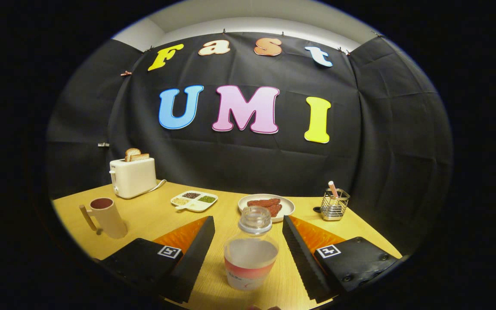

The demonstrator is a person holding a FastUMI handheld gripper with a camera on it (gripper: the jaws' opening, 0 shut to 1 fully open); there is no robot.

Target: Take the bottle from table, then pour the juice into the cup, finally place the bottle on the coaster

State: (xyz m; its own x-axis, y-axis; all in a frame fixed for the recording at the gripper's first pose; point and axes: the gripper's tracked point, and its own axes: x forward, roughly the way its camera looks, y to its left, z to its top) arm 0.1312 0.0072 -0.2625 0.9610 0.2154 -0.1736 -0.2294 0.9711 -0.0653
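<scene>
Gripper (pixel 248 245): spread wide, released, one finger on each side of the bottle, neither touching it.
Bottle (pixel 250 254): upright on the worktop between the fingers, uncapped, clear with a label band low on its body, partly filled.
Worktop (pixel 157 219): pale wood, carrying everything.
Cup (pixel 106 216): far left of the left finger, well apart from the bottle, upright, handle toward the near left.
Plate (pixel 267 206): just beyond the bottle, holding reddish pieces.
Divided dish (pixel 193 200): left of the plate, small portions in its compartments.
Wire holder (pixel 334 205): right of the plate, a stick standing in it.
Toaster (pixel 132 176): far left, by the wall, bread poking out on top.
</scene>
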